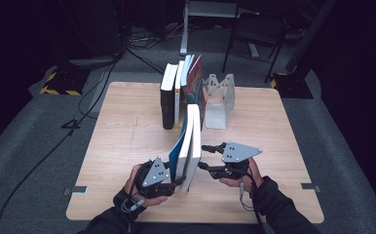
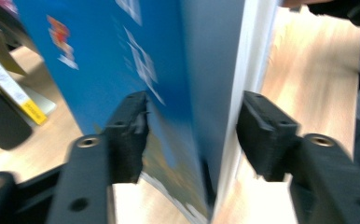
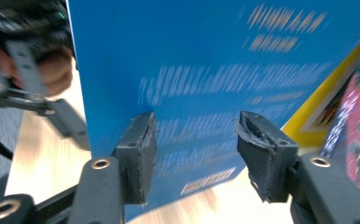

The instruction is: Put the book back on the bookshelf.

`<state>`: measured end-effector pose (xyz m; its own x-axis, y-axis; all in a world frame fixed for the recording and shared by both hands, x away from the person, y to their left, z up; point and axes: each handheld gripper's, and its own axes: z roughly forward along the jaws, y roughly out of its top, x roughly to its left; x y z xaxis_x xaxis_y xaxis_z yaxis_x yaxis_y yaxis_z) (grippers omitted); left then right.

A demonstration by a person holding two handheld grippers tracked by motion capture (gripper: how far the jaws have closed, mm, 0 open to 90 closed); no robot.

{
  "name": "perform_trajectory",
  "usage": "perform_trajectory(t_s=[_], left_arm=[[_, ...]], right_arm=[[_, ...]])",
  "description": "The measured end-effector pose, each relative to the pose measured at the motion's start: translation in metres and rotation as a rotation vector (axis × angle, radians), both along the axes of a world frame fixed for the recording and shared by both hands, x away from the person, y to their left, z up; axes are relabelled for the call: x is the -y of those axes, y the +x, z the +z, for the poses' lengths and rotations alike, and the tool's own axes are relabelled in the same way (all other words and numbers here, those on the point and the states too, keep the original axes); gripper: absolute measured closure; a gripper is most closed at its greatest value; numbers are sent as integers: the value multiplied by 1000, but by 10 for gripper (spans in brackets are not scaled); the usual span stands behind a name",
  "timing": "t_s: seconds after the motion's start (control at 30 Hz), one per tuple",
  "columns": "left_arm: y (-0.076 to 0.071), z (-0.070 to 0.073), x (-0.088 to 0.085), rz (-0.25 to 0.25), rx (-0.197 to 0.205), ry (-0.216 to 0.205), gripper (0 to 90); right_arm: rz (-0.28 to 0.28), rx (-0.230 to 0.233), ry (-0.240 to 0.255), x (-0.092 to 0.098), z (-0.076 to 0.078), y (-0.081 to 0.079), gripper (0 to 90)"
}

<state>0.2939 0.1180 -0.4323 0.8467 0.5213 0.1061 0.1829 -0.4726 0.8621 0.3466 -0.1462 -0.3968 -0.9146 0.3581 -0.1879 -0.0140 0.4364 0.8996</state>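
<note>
A blue-covered book stands upright on the wooden table, its white page edges toward me. My left gripper is at the book's near bottom corner. In the left gripper view its jaws straddle the book: the left pad lies against the blue cover and the right pad stands off the page edge, so the gripper is open. My right gripper hovers just right of the book. In the right gripper view it faces the blue back cover, open, with nothing between the jaws.
A row of upright books stands at the table's far middle against a metal bookend. A colourful book is at the right of the right gripper view. Behind the table stands a chair, and cables lie on the floor at left.
</note>
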Motion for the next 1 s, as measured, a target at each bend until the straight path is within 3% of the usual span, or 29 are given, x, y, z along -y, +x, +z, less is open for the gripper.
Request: perform_trajectory(t_s=[0.13,0.2,0.3,0.33,0.53,0.67,0.87,1.0], left_arm=[[-7,-9,7,-5,-35,20,344],[-10,-14,14,3,-31,27,312],[-8,-23,25,72,-35,45,228],[-8,-23,25,72,-35,45,222],[0,-32,34,194,-59,1,209],[2,-34,40,272,-28,-14,239],[7,-34,32,244,-56,-56,247],[4,-32,27,229,-40,-39,319]], right_arm=[[6,-25,6,0,-6,1,456],[9,-24,-2,0,-7,0,456],[17,-32,8,-1,-10,0,453],[17,-32,8,-1,-10,0,453],[19,-36,9,-5,-17,1,432],[5,-36,10,-8,-20,1,420],[-30,-28,23,-11,-23,2,379],[-43,-19,9,-14,-24,2,377]])
